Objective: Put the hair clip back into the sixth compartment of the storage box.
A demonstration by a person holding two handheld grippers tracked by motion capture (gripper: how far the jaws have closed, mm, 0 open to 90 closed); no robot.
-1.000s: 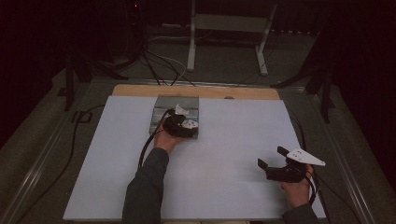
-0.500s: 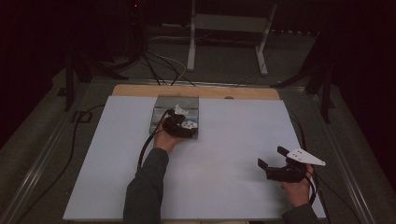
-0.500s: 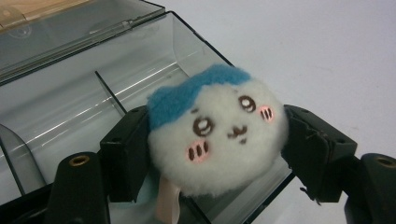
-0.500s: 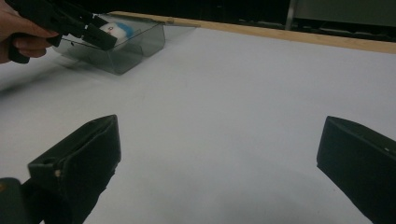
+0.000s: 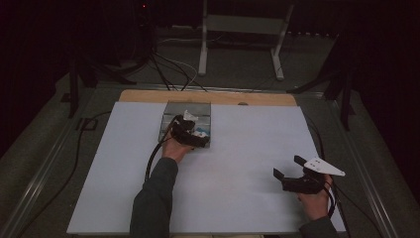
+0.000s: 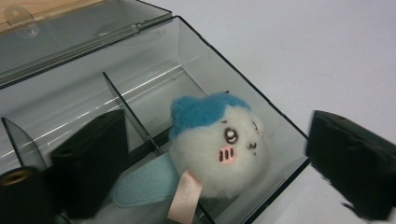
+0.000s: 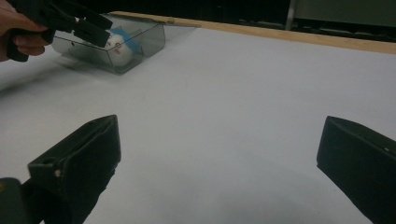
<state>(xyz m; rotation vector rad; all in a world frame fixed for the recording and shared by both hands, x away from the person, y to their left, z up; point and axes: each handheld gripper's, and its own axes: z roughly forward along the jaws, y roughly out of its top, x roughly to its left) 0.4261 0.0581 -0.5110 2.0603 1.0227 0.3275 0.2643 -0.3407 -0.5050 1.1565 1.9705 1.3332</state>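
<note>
- The left claw (image 6: 215,163) is hanging over the near end of the clear plastic box (image 5: 171,116), and its jaws have just been springing apart; they are now standing wide on either side of the plush toy (image 6: 217,147) without pressing on it.
- The plush toy, white with a blue cap and a pale blue wing, is lying in the end compartment of the box, leaning toward the thin divider (image 6: 133,114) at its 9 o'clock in the left gripper view.
- On the white table sheet (image 5: 237,163) the box is sitting at about 11 o'clock in the high view, its lid folded open toward the wooden edge (image 5: 148,95) at 12 o'clock.
- The right claw (image 5: 292,173) is waiting at about 4 o'clock, well apart from the box, with its jaws spread and nothing between them.
- Judging by this, the step in hand is the release: the toy is being let go inside its compartment.
- The next move is probably calling for a straight lift of the left claw, keeping the jaws clear of the toy's ribbon tag (image 6: 183,203) and of the box wall, so that nothing is dragged back out.
- After that, the open lid is looking like the remaining job.
</note>
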